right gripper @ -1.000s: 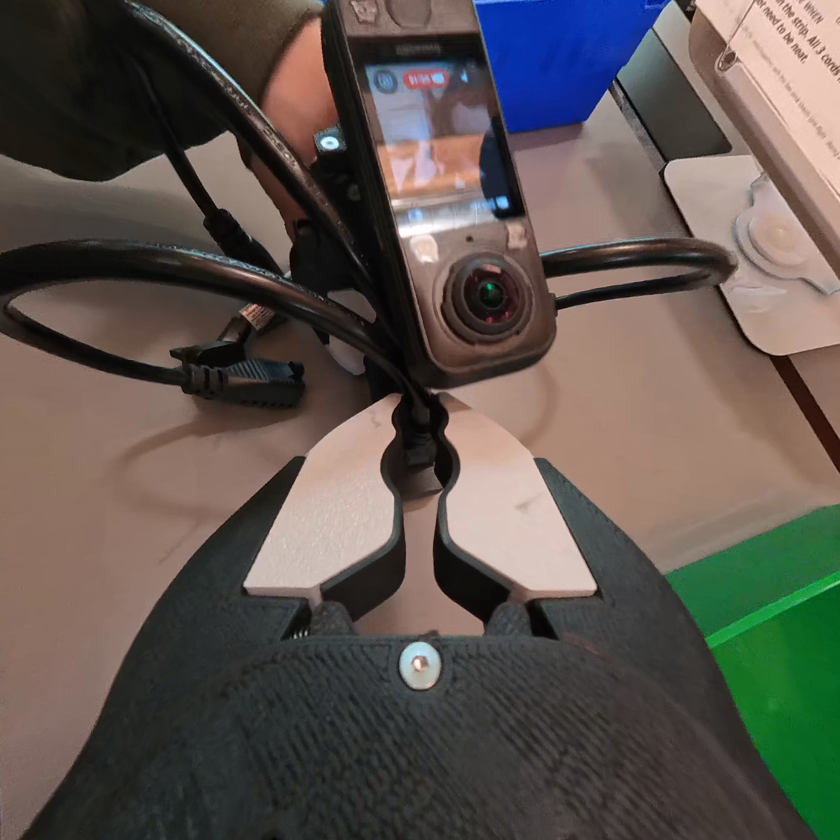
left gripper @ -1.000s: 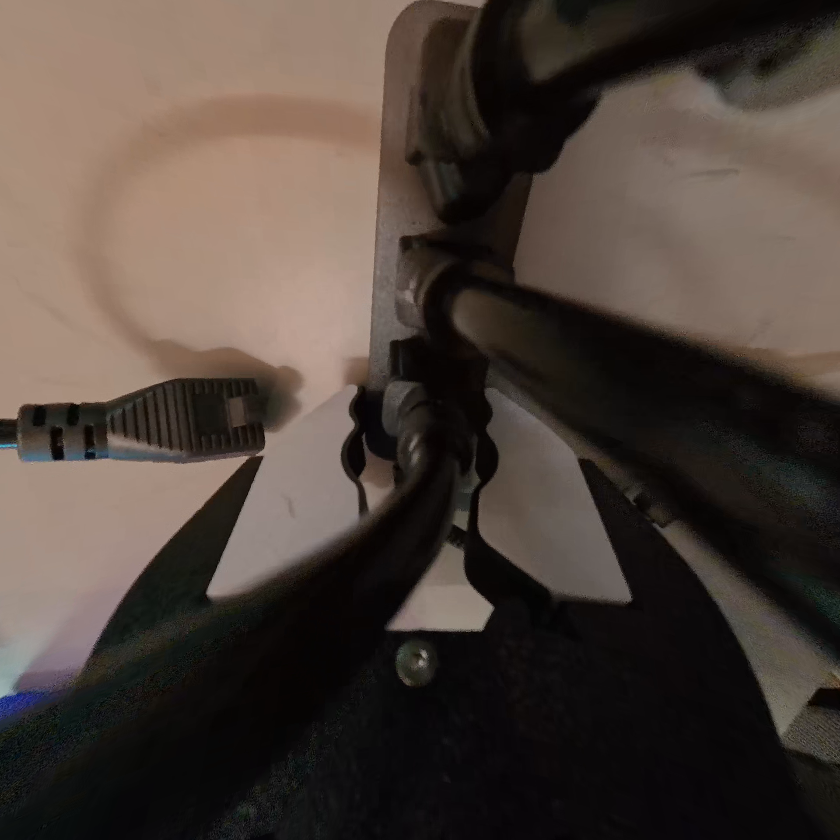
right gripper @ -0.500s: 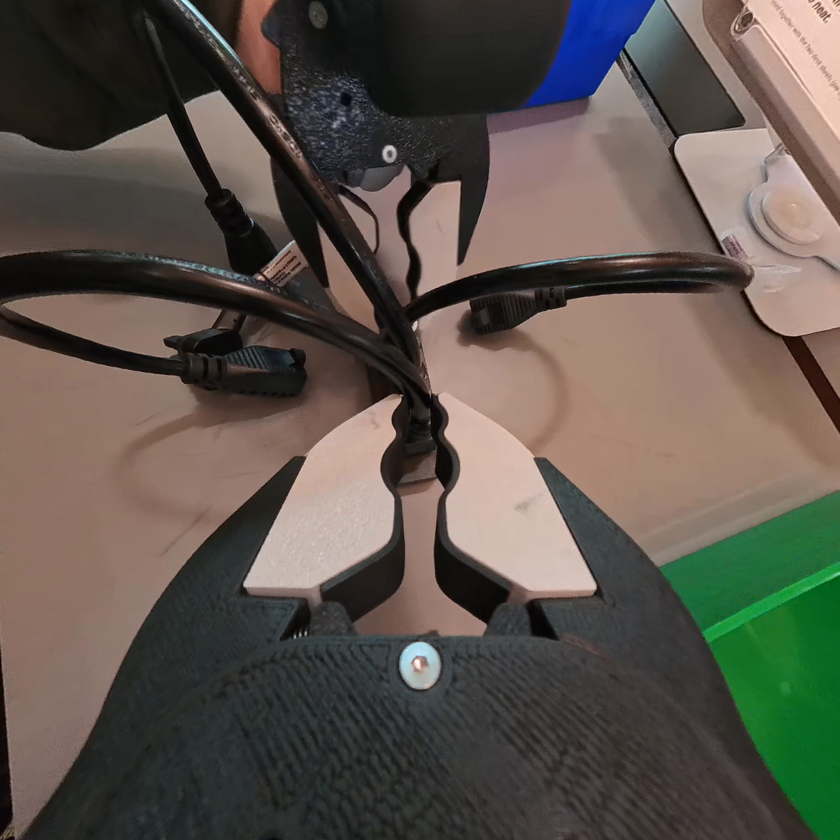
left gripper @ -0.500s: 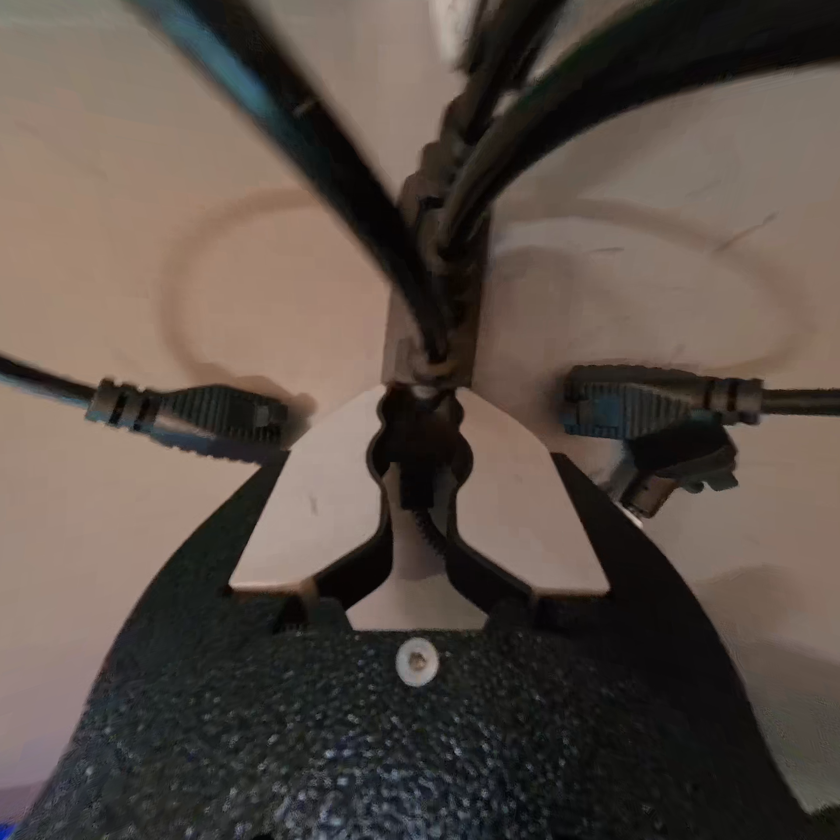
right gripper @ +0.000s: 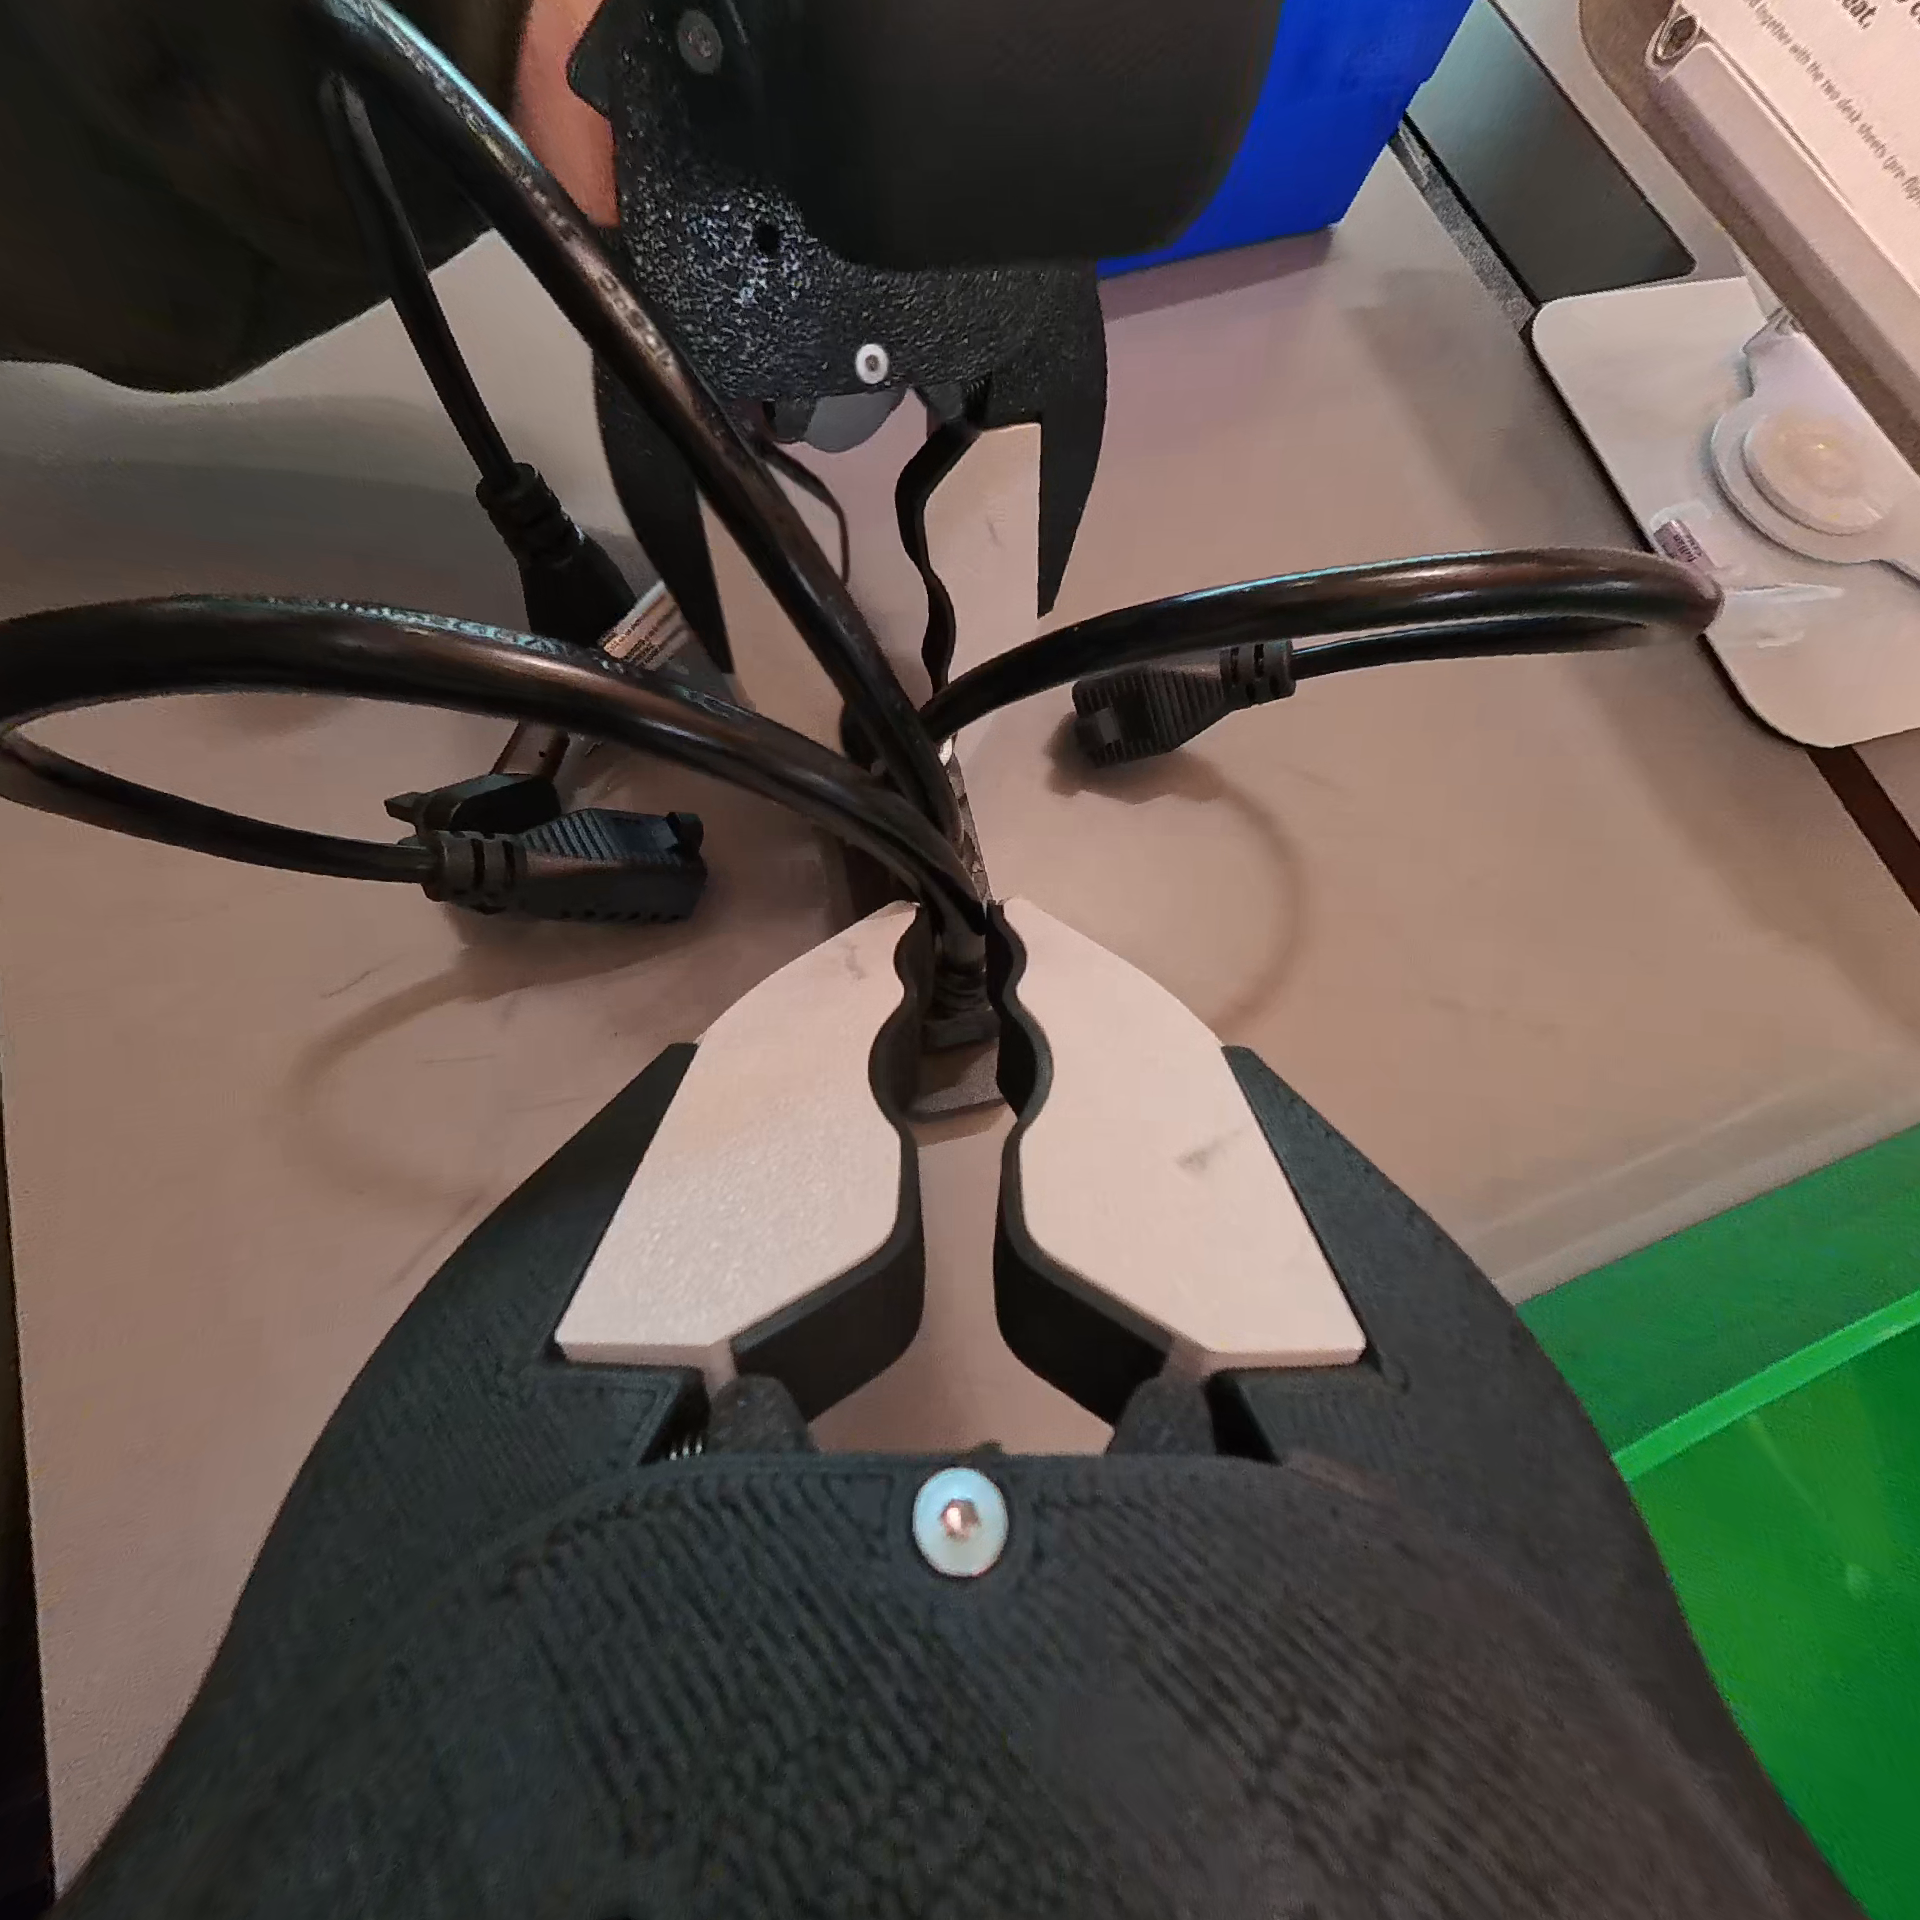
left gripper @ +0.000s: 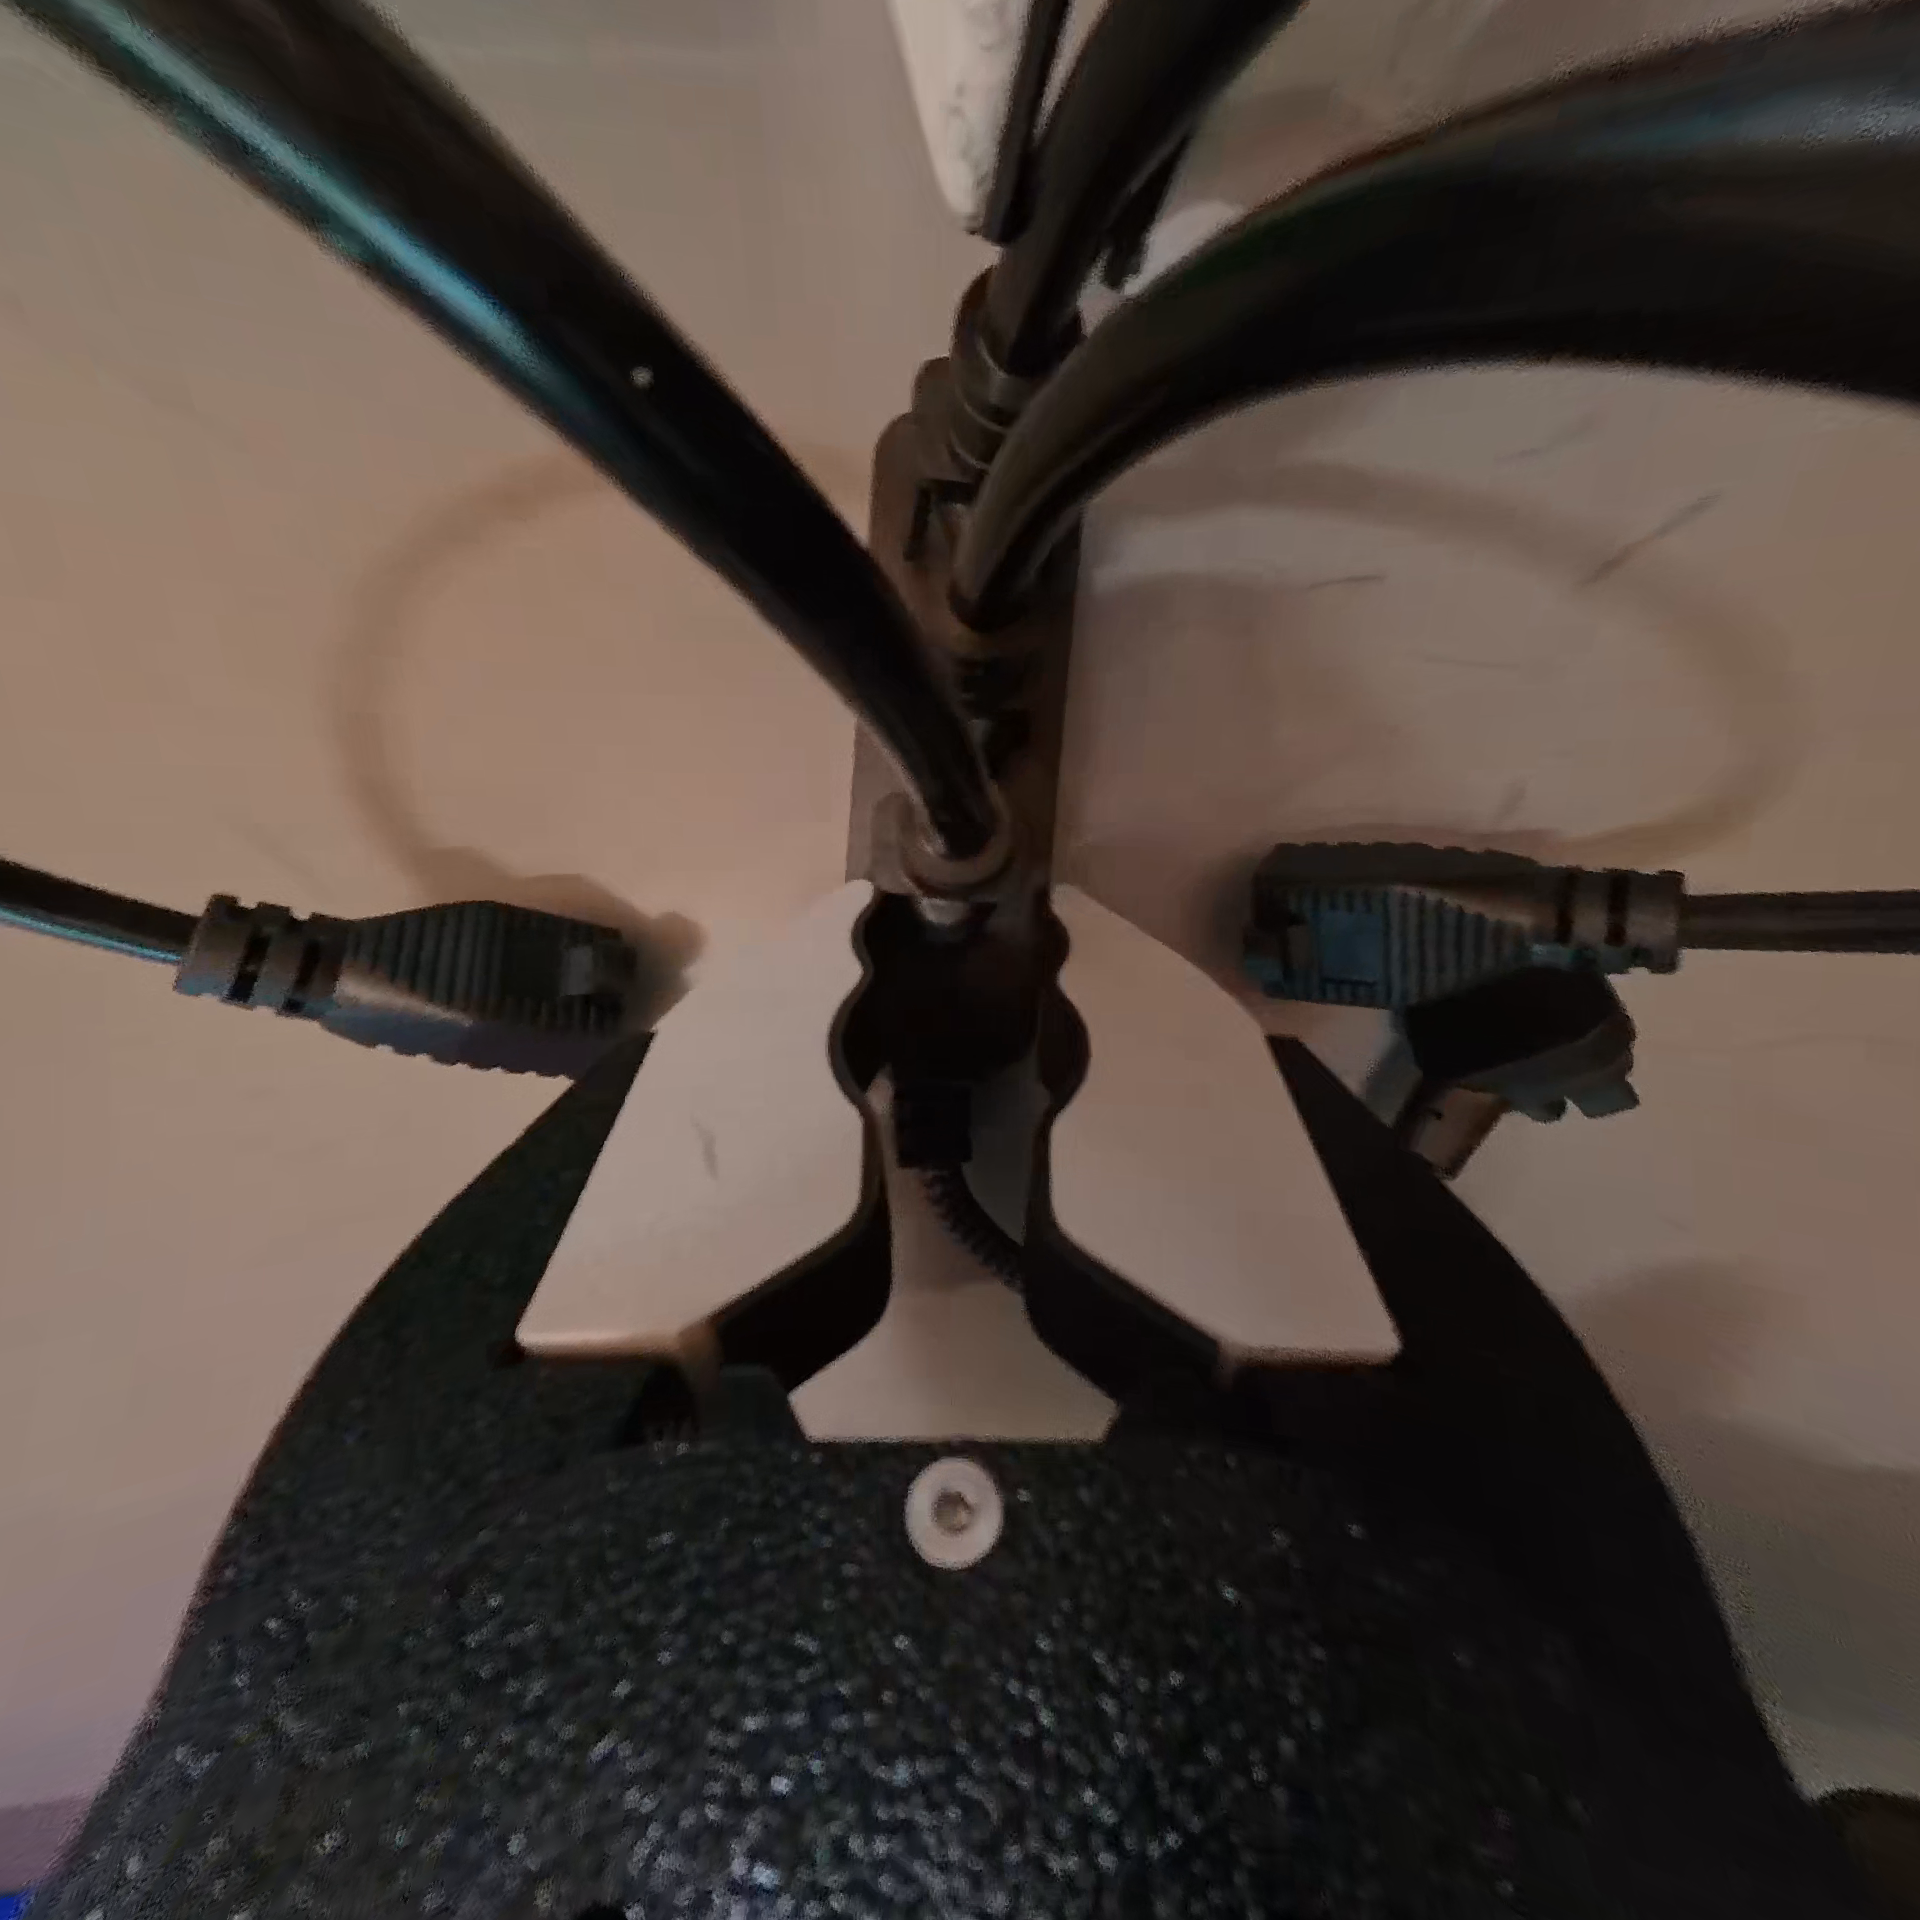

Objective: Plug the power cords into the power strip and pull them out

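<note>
The grey power strip (left gripper: 1051, 727) lies on the tan table with three black cords plugged in along it. My left gripper (left gripper: 956, 914) is open and hovers over the strip's cord end, just behind the nearest plug (left gripper: 945, 842). It also shows in the right wrist view (right gripper: 883, 634), raised with its fingers apart. My right gripper (right gripper: 954, 920) is shut on a black plug (right gripper: 956, 987) seated at the strip's other end (right gripper: 961, 1096). One of its fingers (left gripper: 966, 104) shows at the top of the left wrist view.
Loose cord connectors lie on both sides of the strip (right gripper: 592, 873) (right gripper: 1153, 707), with a smaller black plug (right gripper: 478, 800) beside one. A green bin (right gripper: 1766, 1455) is at the right, a blue bin (right gripper: 1299, 125) behind, a white sheet (right gripper: 1714, 468) at the far right. A person's sleeve (right gripper: 156, 208) is at the top left. The tips of one gripper are about 9 cm away from the tips of the other.
My left gripper let go of the plug it held at the strip and drew back and up, its jaws now apart. My right gripper stayed shut on its plug.
</note>
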### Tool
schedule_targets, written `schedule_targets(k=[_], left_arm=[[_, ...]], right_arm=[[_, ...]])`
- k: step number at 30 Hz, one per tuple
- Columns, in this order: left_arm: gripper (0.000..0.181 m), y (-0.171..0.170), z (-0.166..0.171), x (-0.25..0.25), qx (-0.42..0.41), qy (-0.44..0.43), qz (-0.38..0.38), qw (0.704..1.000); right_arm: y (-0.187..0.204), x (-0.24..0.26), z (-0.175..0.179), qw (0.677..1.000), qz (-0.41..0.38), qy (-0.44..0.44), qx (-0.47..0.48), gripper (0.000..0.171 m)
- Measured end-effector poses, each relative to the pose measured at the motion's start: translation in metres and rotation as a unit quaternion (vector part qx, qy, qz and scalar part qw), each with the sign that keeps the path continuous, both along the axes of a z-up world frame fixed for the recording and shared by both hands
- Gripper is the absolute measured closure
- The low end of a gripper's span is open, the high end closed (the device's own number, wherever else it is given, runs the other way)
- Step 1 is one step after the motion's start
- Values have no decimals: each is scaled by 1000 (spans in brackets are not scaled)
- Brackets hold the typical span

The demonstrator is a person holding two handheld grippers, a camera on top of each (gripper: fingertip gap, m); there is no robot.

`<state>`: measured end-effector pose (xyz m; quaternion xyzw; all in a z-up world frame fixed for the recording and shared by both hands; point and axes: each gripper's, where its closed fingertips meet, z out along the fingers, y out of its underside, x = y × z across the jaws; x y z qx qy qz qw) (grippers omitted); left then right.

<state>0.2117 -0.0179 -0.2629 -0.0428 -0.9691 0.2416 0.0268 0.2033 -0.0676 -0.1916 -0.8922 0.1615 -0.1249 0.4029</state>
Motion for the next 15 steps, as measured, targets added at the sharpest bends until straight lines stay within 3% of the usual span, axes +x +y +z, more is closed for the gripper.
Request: schedule_targets(k=[5, 7, 10, 12, 15], left_arm=[[158, -1, 1, 2, -10, 1, 8, 1000], [139, -3, 3, 6, -19, -1, 25, 1000], [147, -15, 9, -3, -52, 16, 8, 998], [156, -14, 2, 0, -26, -5, 5, 1000], [156, -14, -2, 2, -4, -9, 2, 1000]], right_arm=[[-1, 1, 0, 1000, -3, 0, -2, 162], [-2, 1, -1, 1000, -2, 0, -4, 162], [-2, 1, -1, 1000, -1, 1, -7, 162], [-1, 1, -1, 1000, 3, 0, -11, 162], [-1, 1, -1, 1000, 4, 1, -15, 161]])
